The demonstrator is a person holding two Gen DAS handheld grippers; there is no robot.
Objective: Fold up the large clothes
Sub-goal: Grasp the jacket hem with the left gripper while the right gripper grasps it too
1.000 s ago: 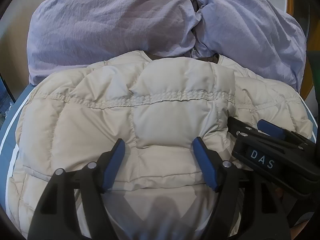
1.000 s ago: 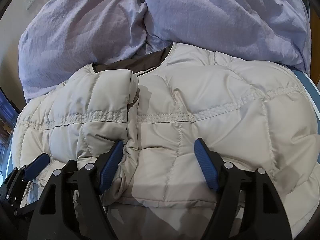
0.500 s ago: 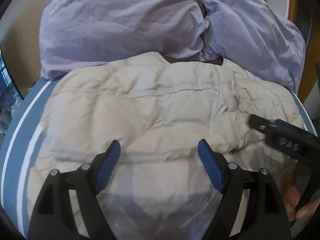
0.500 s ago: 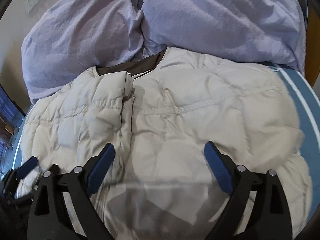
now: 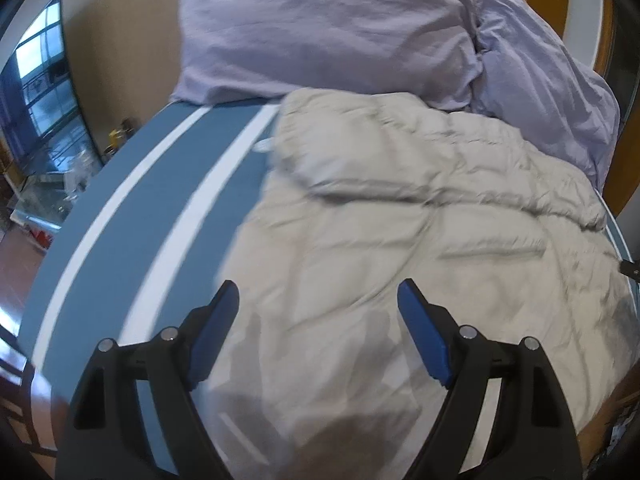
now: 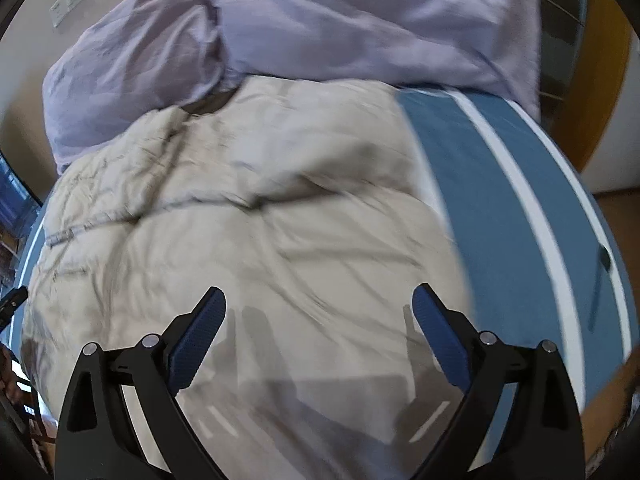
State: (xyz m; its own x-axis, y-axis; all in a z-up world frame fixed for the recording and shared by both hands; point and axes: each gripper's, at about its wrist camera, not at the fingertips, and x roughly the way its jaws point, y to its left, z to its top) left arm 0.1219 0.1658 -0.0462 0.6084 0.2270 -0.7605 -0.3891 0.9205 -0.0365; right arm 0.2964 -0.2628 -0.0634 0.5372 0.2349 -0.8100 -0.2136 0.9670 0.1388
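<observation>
A beige quilted puffer jacket (image 5: 420, 232) lies spread on a blue bed sheet with white stripes (image 5: 132, 216); its dark collar points toward the pillows. It also shows in the right wrist view (image 6: 248, 232). My left gripper (image 5: 318, 320) is open and empty, held above the jacket's near left part. My right gripper (image 6: 320, 320) is open and empty above the jacket's near right part. The left gripper's tip shows at the left edge of the right wrist view (image 6: 12, 300). Both views are motion-blurred.
Two lilac pillows (image 5: 328, 36) (image 6: 360, 20) lie at the head of the bed against the wall. A window and floor clutter (image 5: 48, 92) stand left of the bed. The striped sheet (image 6: 520, 208) shows right of the jacket.
Both grippers have pulled back and up from the jacket and moved apart, left one leftward, right one rightward. More of the bed shows. Both stay open.
</observation>
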